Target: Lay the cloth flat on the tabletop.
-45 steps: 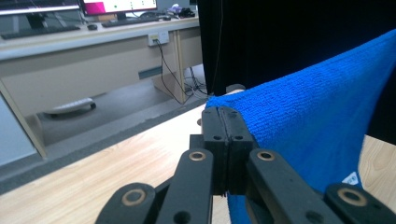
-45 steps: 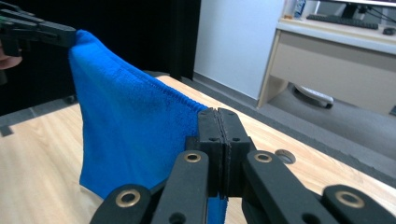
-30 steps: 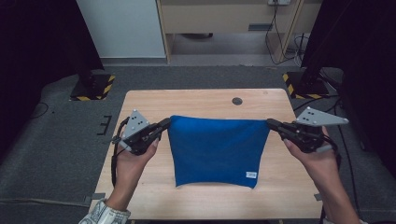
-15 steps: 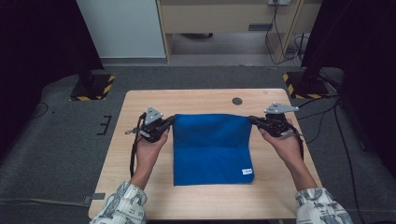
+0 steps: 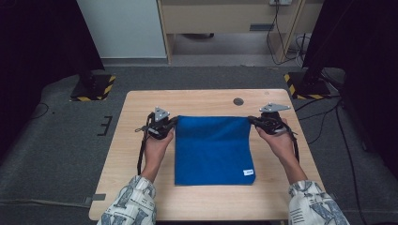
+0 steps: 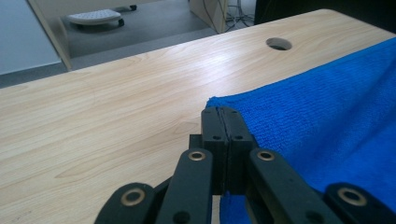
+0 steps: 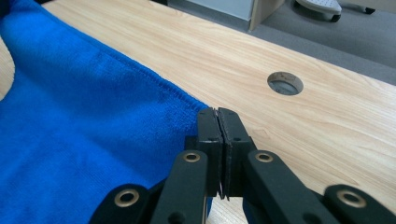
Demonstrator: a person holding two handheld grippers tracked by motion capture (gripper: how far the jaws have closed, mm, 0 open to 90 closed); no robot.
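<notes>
High view | left hand-held gripper (image 5: pixel 172 123), right hand-held gripper (image 5: pixel 250 121) | clamped on towel (image 5: pixel 213 150) corners

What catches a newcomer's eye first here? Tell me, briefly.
The bright blue cloth stands out, spread in the middle of the pale wooden table. Its two far corners are pinched, one by the left hand-held gripper, one by the right hand-held gripper. Next comes the round hole in the tabletop beyond the cloth.

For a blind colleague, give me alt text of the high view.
A flat blue terry cloth lies on a pale wooden table; a left hand-held gripper and a right hand-held gripper pinch its far corners.
</notes>
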